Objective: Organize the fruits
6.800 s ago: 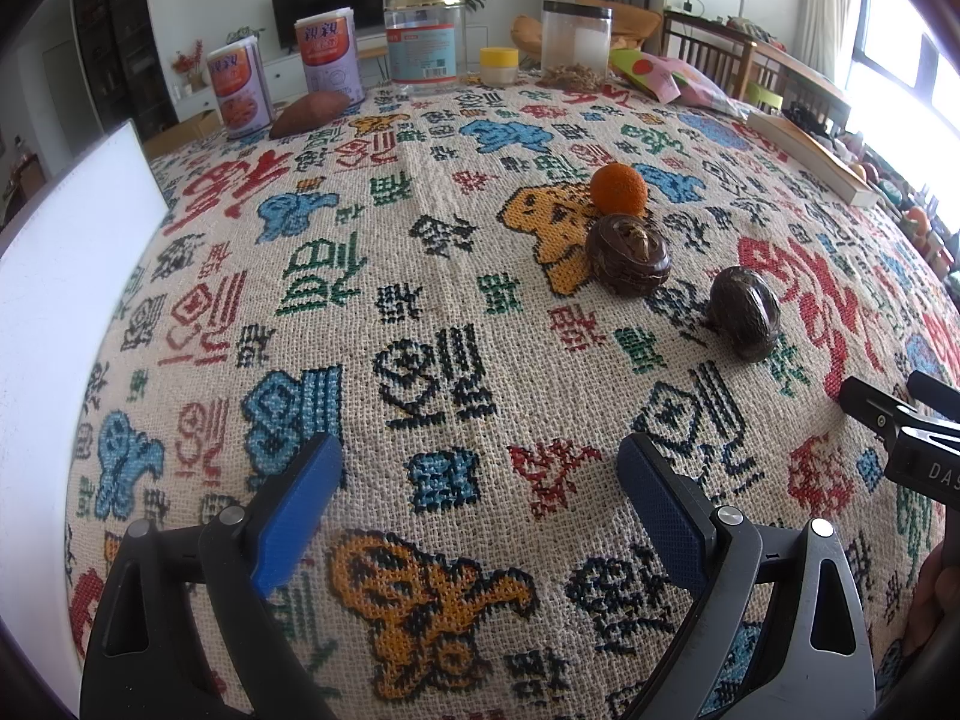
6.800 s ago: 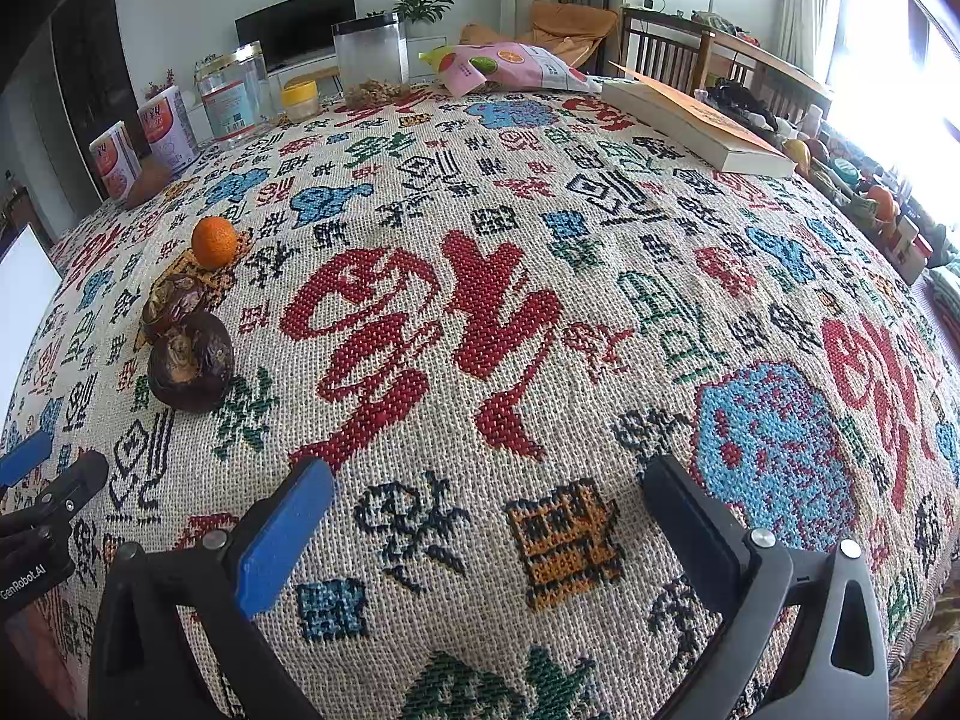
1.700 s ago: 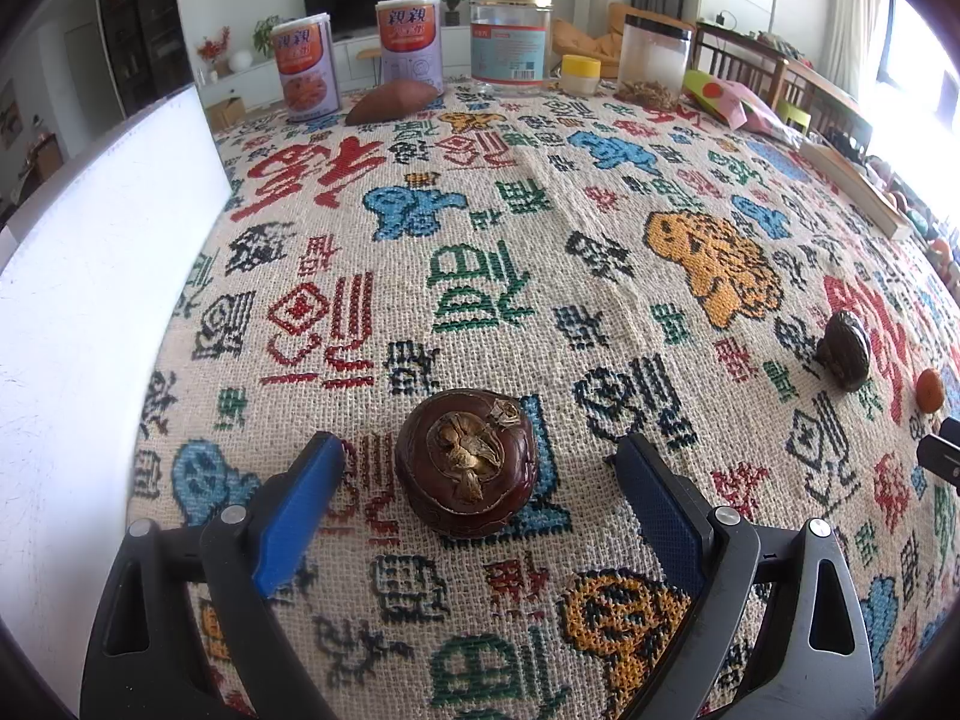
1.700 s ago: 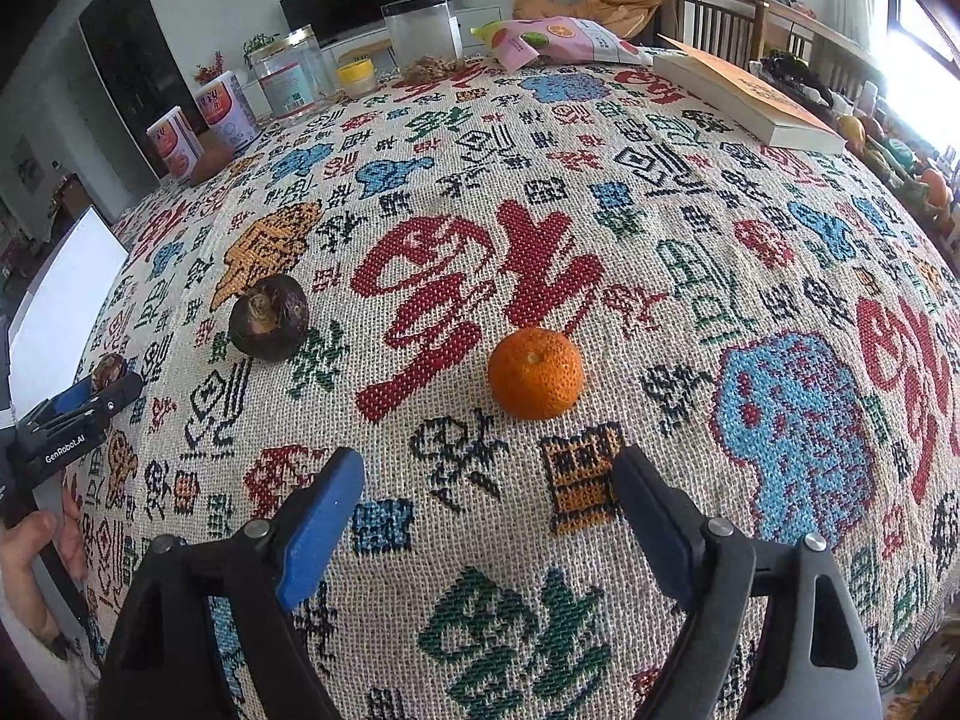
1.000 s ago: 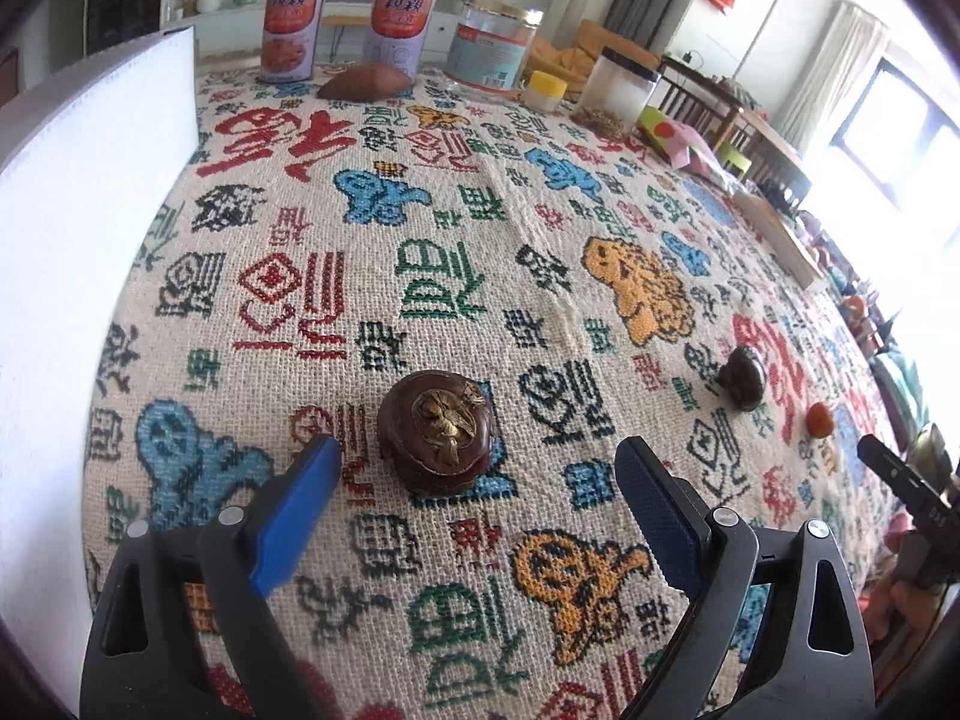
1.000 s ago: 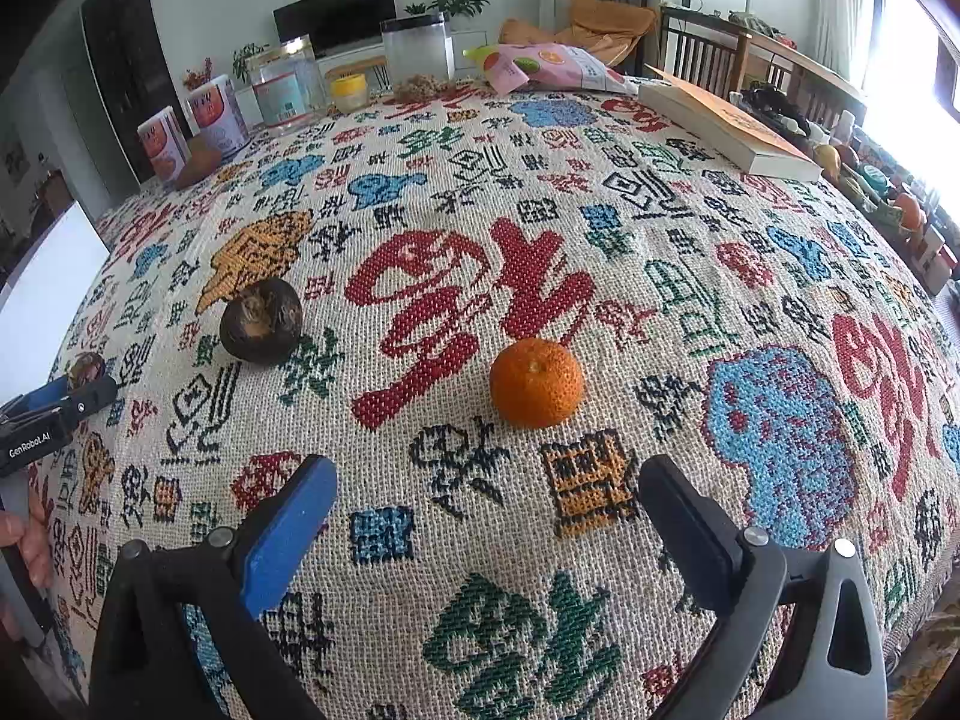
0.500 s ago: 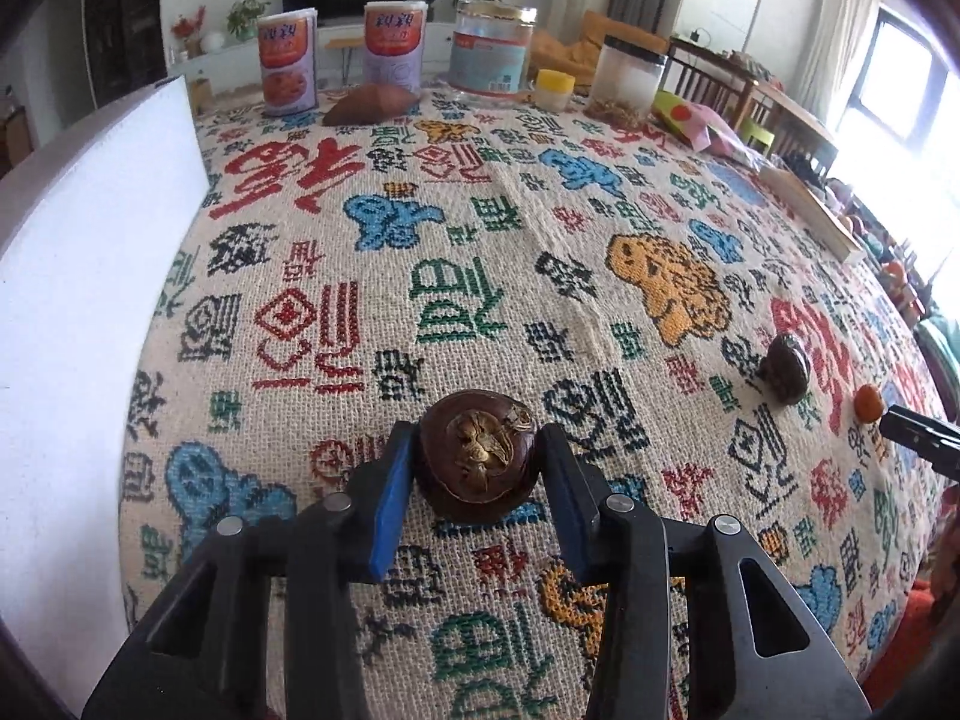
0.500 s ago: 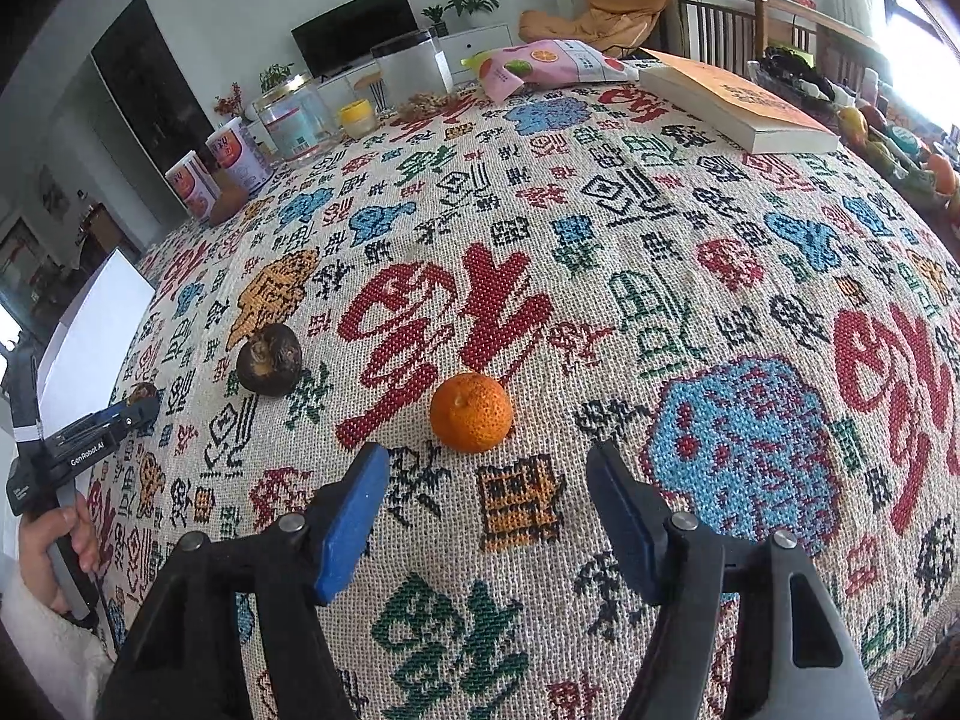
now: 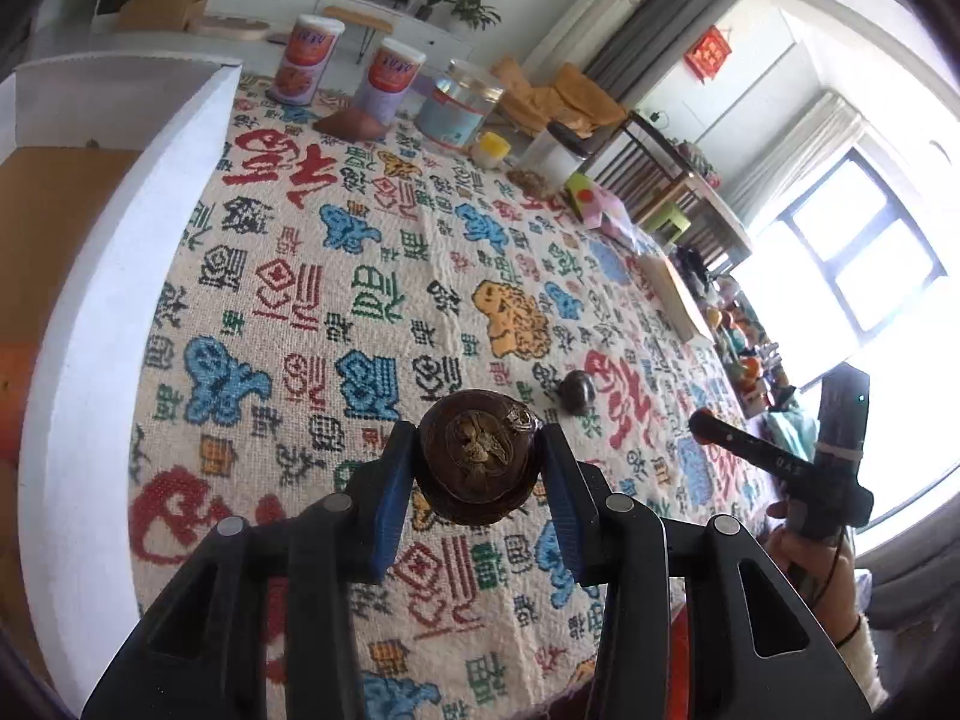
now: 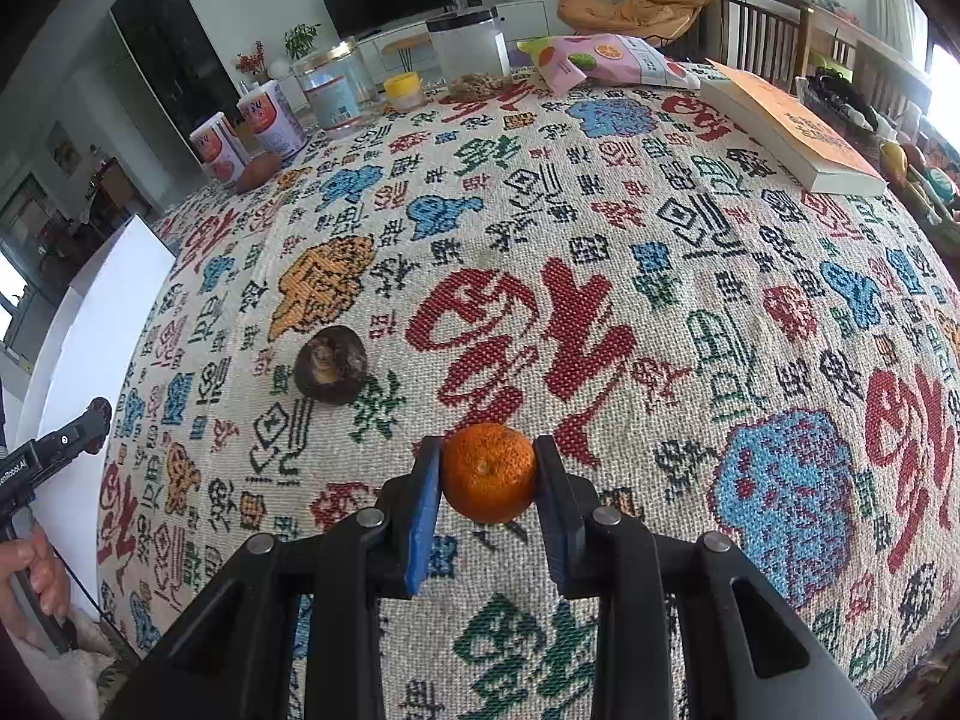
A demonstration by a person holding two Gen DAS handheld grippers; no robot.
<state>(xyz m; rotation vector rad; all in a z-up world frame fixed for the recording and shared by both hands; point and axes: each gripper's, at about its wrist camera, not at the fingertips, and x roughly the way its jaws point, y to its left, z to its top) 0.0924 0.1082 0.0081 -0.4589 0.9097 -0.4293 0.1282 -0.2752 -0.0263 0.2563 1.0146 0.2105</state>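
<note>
My left gripper (image 9: 477, 456) is shut on a dark brown mangosteen (image 9: 477, 459) and holds it above the patterned tablecloth (image 9: 372, 300). My right gripper (image 10: 487, 474) is shut on a small orange mandarin (image 10: 489, 473) at the cloth's surface. A second dark mangosteen (image 10: 330, 365) lies on the cloth to the left of the right gripper; it also shows in the left wrist view (image 9: 577, 391). The right gripper shows in the left wrist view (image 9: 702, 425), and the left gripper shows at the left edge of the right wrist view (image 10: 96, 411).
A white box (image 9: 102, 276) with a brown and orange inside stands along the left table edge. Two cans (image 10: 240, 132), a jar (image 10: 333, 93), a clear container (image 10: 471, 48), a snack bag (image 10: 606, 63) and a book (image 10: 792, 132) sit at the far side.
My left gripper has lifted the mangosteen off the cloth and tilted toward the white box. My right gripper has closed on the mandarin.
</note>
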